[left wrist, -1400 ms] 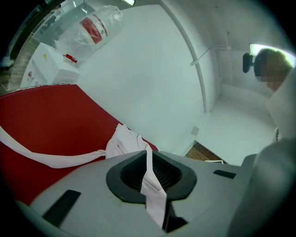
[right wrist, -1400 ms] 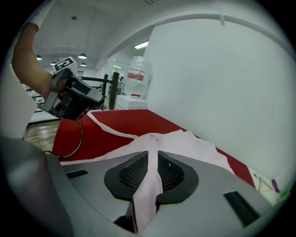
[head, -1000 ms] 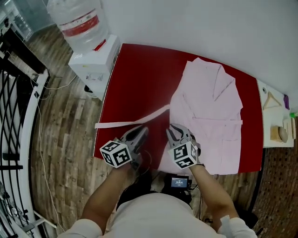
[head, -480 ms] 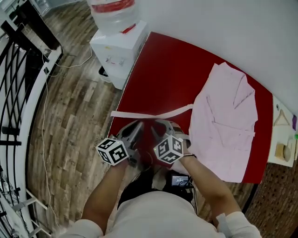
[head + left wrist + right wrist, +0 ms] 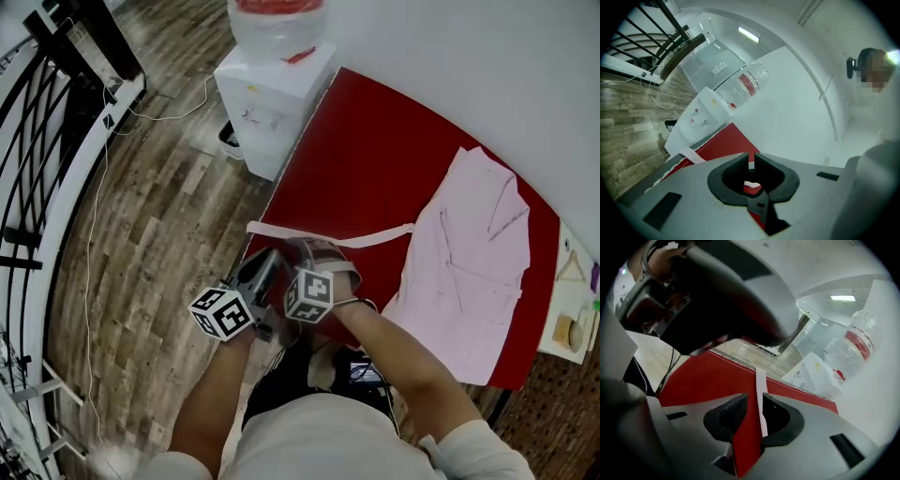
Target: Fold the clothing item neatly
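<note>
- your task piece, the pink robe (image 5: 478, 244), lies spread flat on the right part of the red counter (image 5: 375, 150), collar toward the far edge and hem toward the near edge.
- its belt (image 5: 328, 236) runs leftward from the robe's waist as one thin pink strip across the bare red top, and ends at the counter's left edge.
- your right gripper (image 5: 309, 251) hangs over the near left corner of the counter, tilted downward right at that belt. its jaws stand apart and have just been opening. in the right gripper view the strip passes through the gap between them, close along one pad, with neither pad pressing on it.
- your left gripper (image 5: 269, 258) sits just left of the right one, at the same near left corner. its jaws are together but for a hairline slit, and nothing shows clamped in them.
- containers: a large clear water bottle (image 5: 277, 19) with a red label stands neck down on the white dispenser (image 5: 272, 98), which stands on the wooden floor (image 5: 150, 216) just off the counter's far left. how full the bottle is you cannot tell.
- a small dark tub (image 5: 228, 139) sits at the dispenser's foot; what it holds cannot be made out.
- at the far right, a white side surface carries a wooden hanger (image 5: 572, 270) and a few items too small to name.
</note>
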### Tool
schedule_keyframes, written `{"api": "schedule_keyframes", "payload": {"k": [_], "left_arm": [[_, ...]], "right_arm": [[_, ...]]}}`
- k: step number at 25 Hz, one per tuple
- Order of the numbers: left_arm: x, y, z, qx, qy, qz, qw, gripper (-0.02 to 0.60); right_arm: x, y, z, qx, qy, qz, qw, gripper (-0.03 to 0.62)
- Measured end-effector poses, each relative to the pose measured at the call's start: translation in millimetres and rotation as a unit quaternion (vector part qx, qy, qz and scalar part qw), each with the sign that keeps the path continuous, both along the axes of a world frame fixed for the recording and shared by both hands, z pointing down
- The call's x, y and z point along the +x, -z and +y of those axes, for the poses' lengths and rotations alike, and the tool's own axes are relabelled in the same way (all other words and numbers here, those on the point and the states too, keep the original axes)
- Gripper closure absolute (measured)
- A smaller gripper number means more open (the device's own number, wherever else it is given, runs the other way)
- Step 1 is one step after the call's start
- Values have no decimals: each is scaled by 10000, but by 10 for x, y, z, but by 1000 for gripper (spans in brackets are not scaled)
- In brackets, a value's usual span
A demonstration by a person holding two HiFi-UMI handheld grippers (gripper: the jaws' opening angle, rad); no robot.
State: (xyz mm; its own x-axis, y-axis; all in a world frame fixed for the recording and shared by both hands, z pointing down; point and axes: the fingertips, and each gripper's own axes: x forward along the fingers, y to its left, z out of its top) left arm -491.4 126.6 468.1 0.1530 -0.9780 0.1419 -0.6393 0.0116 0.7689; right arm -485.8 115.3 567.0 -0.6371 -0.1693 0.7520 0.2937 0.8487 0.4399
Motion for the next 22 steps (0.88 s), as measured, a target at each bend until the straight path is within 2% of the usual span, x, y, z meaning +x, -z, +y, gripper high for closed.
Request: {"api": "schedule_keyframes", "payload": {"k": [6,11,14,19,22], "left_arm": [[-184,-73,132,-17,224,79,9997,563],[-276,-128,210,-59,336,155,9993,563],[-285,-168,226,-88,368,264,9989,563],[-281,-231,221,-118,376,653,9971,563],[-258,-291,166,-92,331,1073,9936,558]], "right_arm": [[-99,-277,-186,480,-159,481,9976,514],[-143,-360,-263,487,-348,653,9961,527],[-149,-367,-282,428,-369,721,9958,569],[-127,-155,-279,342,-416,395,9978,572],[-105,75,-291,231,-573,58,9981,572]]}}
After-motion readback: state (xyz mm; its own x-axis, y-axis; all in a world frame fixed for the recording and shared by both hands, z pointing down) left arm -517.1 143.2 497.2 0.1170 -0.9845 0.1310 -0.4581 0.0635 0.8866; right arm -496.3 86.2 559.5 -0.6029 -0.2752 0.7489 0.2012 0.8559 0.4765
